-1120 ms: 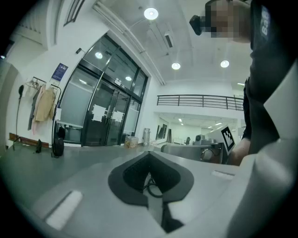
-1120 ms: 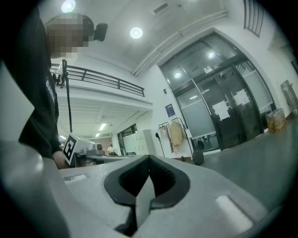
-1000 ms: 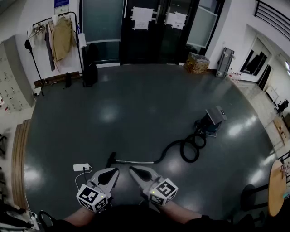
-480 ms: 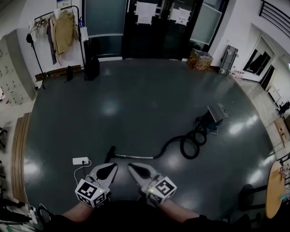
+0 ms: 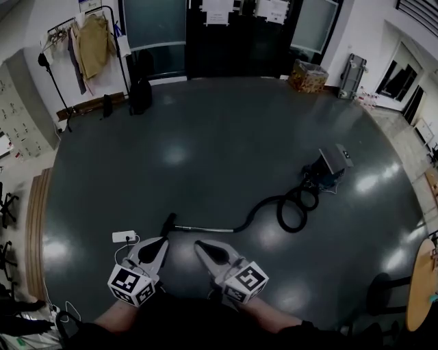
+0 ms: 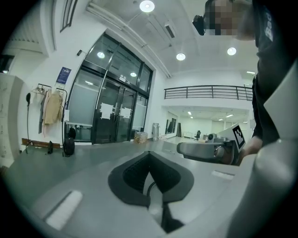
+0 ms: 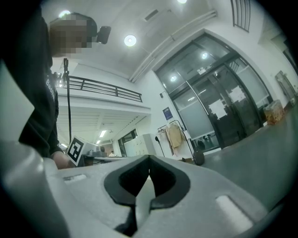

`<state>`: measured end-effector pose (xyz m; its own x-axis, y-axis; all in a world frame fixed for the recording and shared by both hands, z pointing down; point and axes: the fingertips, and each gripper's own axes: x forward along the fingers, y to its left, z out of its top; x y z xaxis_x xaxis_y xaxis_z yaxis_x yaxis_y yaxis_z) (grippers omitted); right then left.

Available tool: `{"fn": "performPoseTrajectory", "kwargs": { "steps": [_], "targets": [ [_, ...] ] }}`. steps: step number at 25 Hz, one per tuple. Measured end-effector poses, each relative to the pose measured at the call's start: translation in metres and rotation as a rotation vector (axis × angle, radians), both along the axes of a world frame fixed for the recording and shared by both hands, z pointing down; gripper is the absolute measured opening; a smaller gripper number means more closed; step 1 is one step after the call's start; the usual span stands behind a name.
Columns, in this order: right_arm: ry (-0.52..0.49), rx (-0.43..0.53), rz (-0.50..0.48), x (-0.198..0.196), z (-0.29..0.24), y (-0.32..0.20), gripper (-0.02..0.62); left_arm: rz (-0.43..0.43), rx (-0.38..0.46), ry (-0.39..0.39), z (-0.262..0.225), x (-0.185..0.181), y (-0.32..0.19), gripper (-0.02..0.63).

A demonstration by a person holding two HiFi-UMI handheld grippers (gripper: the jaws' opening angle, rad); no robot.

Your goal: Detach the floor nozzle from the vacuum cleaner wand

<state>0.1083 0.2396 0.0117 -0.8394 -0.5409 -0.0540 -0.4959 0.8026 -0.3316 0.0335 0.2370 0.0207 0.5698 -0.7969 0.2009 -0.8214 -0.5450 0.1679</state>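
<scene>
As the floor nozzle (image 5: 168, 223) is lying on the floor (image 5: 205, 150) at the wand's (image 5: 205, 230) end, the left gripper (image 5: 161, 240) and right gripper (image 5: 199, 245) are hovering near it, both squeezed closed and holding nothing.

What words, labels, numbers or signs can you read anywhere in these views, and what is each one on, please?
Nothing here reads clearly.
White sheets on the dark glass doors: too small to read.
Blue sign on the wall beside the doors: blurred.
White print on the person's dark top: cut off, unreadable.
Marker cube on the left gripper and marker cube on the right gripper: square patterns only, no letters.
</scene>
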Motion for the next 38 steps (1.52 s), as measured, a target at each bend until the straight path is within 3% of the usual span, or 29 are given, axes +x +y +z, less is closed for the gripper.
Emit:
{"fn": "performPoseTrajectory", "kwargs": {
  "steps": [6, 11, 19, 26, 34, 38],
  "targets": [
    [0.026, -0.043, -0.042, 0.003, 0.022, -0.004, 0.003, -0.033, -0.015, -0.020, 0.014, 0.001, -0.010, 0.002],
    [0.069, -0.067, -0.052, -0.024, 0.032, -0.028, 0.003, -0.030, -0.042, -0.017, 0.033, -0.028, -0.036, 0.002],
    [0.191, -0.103, -0.009, -0.098, 0.055, -0.086, 0.003, -0.002, -0.060, -0.021, 0.066, -0.113, -0.113, 0.002],
    [0.260, -0.160, 0.065, -0.141, 0.085, -0.137, 0.003, -0.046, -0.083, -0.037, 0.104, -0.189, -0.184, 0.002],
    [0.290, -0.142, 0.098, -0.128, 0.125, -0.193, 0.003, -0.165, -0.036, -0.103, 0.138, -0.214, -0.253, 0.002],
    [0.286, -0.164, 0.097, -0.110, 0.164, -0.220, 0.003, -0.173, -0.028, -0.129, 0.166, -0.204, -0.274, 0.002]
  ]
}}
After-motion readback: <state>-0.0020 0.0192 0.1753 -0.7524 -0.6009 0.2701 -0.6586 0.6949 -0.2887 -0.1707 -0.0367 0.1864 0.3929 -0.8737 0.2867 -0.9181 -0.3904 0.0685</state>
